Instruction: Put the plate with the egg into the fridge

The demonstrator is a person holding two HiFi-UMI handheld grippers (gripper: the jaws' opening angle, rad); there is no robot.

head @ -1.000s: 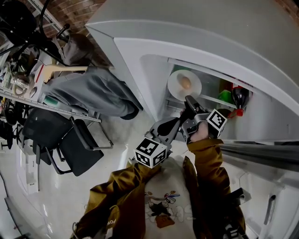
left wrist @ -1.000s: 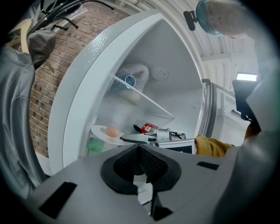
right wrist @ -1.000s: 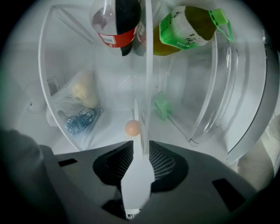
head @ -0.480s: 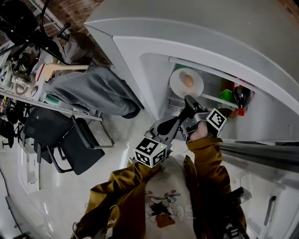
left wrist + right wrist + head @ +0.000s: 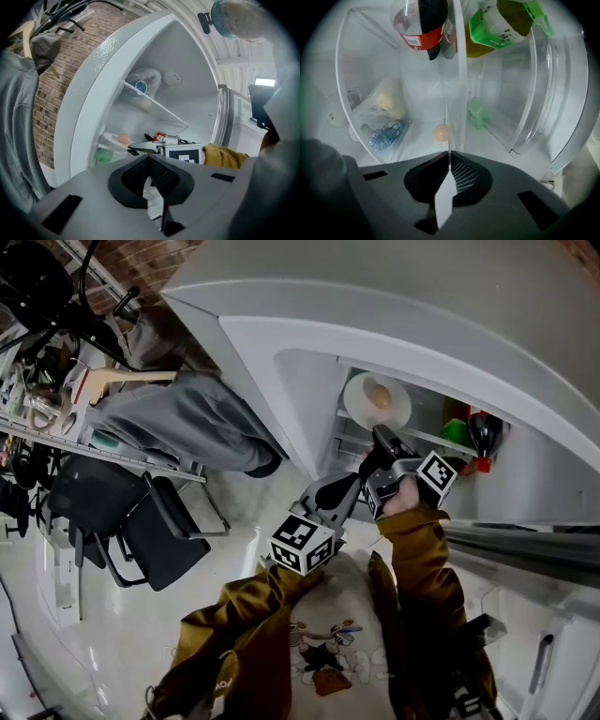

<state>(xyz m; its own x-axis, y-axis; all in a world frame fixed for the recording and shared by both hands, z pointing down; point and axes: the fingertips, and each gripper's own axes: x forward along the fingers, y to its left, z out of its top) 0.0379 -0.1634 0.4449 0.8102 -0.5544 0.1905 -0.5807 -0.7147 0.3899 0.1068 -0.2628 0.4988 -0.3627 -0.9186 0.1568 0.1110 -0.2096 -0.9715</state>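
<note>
My right hand-held gripper (image 5: 380, 437) has just been closing and now pinches the plate (image 5: 398, 412) rim, egg (image 5: 380, 397) aboard, upper middle, at the fridge shelf (image 5: 441, 441). Next: slide it deeper, keep it level, release.

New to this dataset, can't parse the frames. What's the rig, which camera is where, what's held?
No robot here: a person holds a two-jaw gripper in each hand; the marker cubes are part of those grippers. The head view comes from a camera on the person's head, looking steeply down. Each gripper view comes from a camera riding on that gripper, looking along its jaws. Both point into an open fridge. Inside are a white plate with an egg on it and a cola bottle. The right gripper has just closed its jaws at the plate's near rim and appears to pinch it. The left gripper is shut with nothing between its jaws.
</note>
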